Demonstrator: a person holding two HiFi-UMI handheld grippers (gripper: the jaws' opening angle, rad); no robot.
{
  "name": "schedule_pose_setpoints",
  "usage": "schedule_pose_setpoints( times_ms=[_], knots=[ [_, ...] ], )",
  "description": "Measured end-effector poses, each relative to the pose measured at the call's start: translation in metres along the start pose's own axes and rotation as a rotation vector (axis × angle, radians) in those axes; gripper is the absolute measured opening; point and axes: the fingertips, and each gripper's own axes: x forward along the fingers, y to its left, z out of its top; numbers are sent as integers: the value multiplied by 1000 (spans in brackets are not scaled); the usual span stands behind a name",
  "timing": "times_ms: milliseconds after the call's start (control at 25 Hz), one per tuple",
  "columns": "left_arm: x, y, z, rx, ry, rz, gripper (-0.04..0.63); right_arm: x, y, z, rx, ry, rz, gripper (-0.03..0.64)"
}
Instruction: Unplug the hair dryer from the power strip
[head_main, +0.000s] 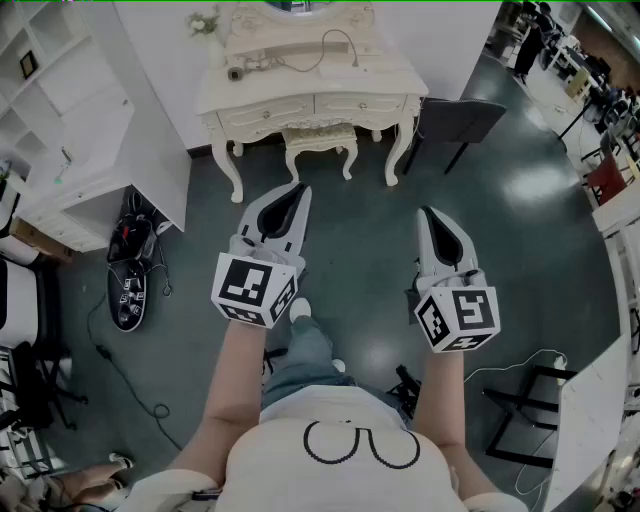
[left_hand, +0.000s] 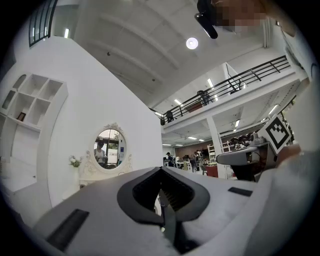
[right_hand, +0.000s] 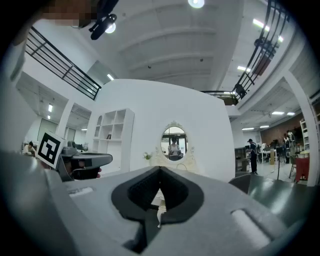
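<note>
— If that small grey thing on the left of the dressing table (head_main: 300, 104) is the hair dryer (head_main: 243, 70), how does it lie?
— On its side, long axis along the tabletop, dark round end pointing left. A cord (head_main: 338, 38) loops off to its right.
— What stands around it?
— A stool (head_main: 320, 140) at the table's front, and a dark chair (head_main: 458, 120) to the right.
— And the tools?
— The left gripper (head_main: 296, 190) and right gripper (head_main: 428, 213) are both clenched on nothing, well apart from the table.
</note>
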Motion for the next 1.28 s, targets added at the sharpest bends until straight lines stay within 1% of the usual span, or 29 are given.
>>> schedule_pose_setpoints(
  times_ms=[240, 360, 520, 680, 880, 1080, 1280],
  knots=[
    [27, 11, 3, 20, -27, 2, -2, 28, -21, 8, -25, -33, -11, 0],
    [50, 31, 11, 34, -52, 8, -2, 55, -29, 16, -57, -45, -5, 0],
    [86, 65, 14, 43, -73, 11, -2, 98, -34, 19, -98, -40, 40, 2],
    [133, 104, 5, 27, -65, 20, -2, 154, -52, 15, -78, -26, 37, 2],
    [201, 157, -11, 16, -43, 8, -2, 235, -82, 11, -39, -28, 16, 2],
    [267, 213, -21, -2, -32, 2, -2, 316, -102, 3, -30, 2, 5, 2],
    [316, 248, -29, -8, -27, -23, -2, 374, -116, -2, -27, 14, -8, 2]
  ],
)
